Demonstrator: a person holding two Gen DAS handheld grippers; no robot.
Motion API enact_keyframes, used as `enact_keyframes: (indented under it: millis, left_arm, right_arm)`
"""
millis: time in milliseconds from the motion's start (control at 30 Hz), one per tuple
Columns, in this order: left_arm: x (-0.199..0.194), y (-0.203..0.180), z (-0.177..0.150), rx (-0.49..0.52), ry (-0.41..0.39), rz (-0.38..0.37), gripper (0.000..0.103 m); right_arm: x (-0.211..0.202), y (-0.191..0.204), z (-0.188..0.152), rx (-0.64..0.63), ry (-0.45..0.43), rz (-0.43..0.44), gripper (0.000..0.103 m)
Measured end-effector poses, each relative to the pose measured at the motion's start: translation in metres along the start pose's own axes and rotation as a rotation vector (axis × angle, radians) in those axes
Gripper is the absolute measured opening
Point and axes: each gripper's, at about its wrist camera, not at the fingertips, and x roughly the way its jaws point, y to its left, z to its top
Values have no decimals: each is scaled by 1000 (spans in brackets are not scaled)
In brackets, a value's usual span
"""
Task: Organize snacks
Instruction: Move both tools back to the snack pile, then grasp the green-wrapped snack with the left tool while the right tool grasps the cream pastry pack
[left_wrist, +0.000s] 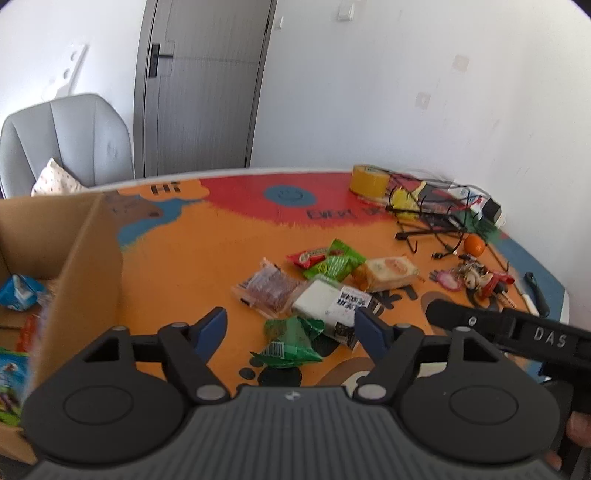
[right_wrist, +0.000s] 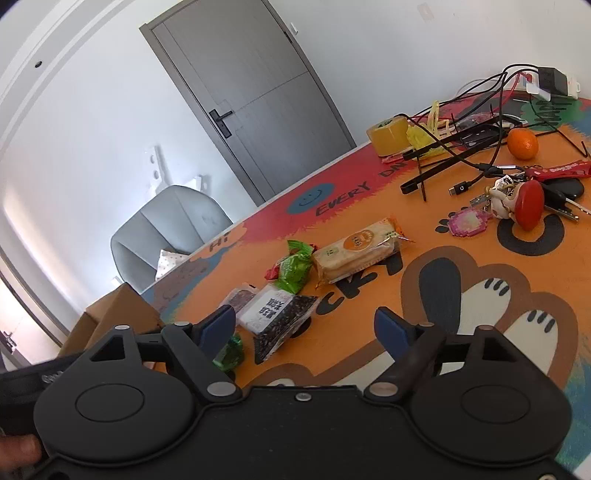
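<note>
I see the snack packets (left_wrist: 325, 291) heaped mid-tabletop (left_wrist: 207, 258) beside the cardboard box (left_wrist: 85, 258), my left tool (left_wrist: 291, 325) spread wide over a green packet (left_wrist: 291, 343), my right tool (right_wrist: 306, 328) likewise apart, holding nothing.

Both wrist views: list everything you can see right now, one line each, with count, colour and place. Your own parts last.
cardboard box: 1, brown, table's left edge, blue and green packets inside
snack packets: about six loose, green, red, orange, clear, white-black, mid-table
green packet: 1, nearest the left gripper
tape roll: 1, yellow, far side
orange: 1, orange, by the black stand
black stand: 1, with cables, far right
keys and charms: 1 bunch, red, pink, black, right side
table: 1, orange-red cartoon mat
chair: 1, grey, behind table
door: 1, grey, shut
left gripper: open, blue pads
right gripper: open, blue pads
</note>
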Motion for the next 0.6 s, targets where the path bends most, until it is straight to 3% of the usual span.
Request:
enact_keyframes:
  millis: [300, 433, 600]
  left_arm:
    - [36, 2, -7, -13, 76, 3, 62]
    - [54, 9, -12, -56, 118, -33, 35]
    - [50, 13, 0, -56, 114, -15, 29]
  right_arm:
    - [16, -8, 3, 5, 33, -21, 77]
    - [25, -11, 7, 14, 40, -28, 75]
    - [40, -12, 18, 36, 42, -46, 67]
